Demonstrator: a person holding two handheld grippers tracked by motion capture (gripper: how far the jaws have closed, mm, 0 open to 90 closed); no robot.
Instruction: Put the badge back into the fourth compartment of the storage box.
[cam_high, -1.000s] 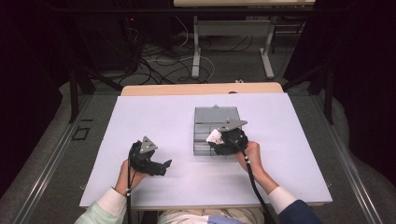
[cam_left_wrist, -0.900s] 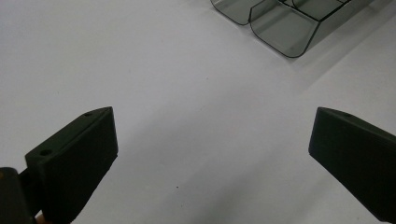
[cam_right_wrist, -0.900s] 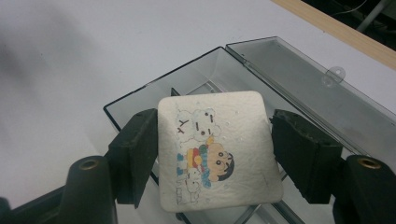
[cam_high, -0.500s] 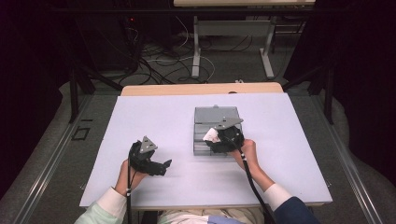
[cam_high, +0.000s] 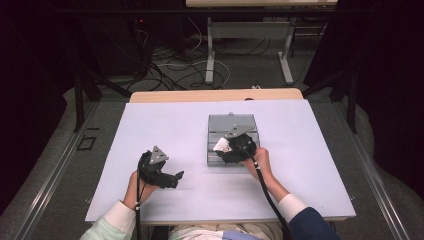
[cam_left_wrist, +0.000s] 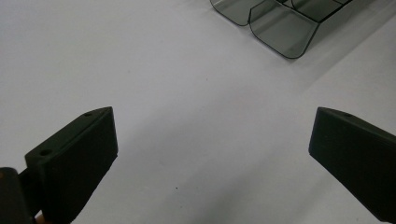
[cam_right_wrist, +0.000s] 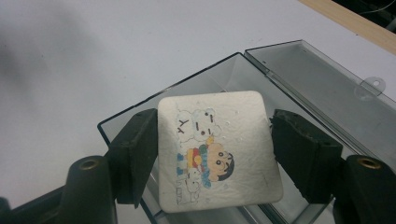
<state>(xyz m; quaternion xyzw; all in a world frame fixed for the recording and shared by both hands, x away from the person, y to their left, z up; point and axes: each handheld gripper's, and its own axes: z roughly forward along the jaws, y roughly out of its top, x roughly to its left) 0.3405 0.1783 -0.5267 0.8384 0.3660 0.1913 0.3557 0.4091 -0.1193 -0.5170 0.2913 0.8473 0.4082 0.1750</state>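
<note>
My right gripper (cam_right_wrist: 215, 136) is shut on a white square pad (cam_right_wrist: 217, 154) printed with cartoon figures, one black pad on each side edge. It holds the pad just over the near end of an open, smoky clear plastic box (cam_right_wrist: 140, 116), whose lid (cam_right_wrist: 322, 84) lies flat behind it. In the high view the box (cam_high: 232, 125) sits right of the table's middle, with the right gripper (cam_high: 223, 149) and the white pad (cam_high: 220, 147) at its front. My left gripper (cam_high: 173, 178) rests low at the front left, and its jaws (cam_left_wrist: 210, 140) stand wide open over bare table.
The white tabletop (cam_high: 165, 130) has a wooden strip (cam_high: 215, 95) along its far edge. A rounded corner of the box (cam_left_wrist: 280, 32) is at the top of the left gripper view. Cables and table legs lie on the dark floor beyond.
The right gripper has edged slightly left over the box with the white pad still in it. The left gripper has stayed put.
</note>
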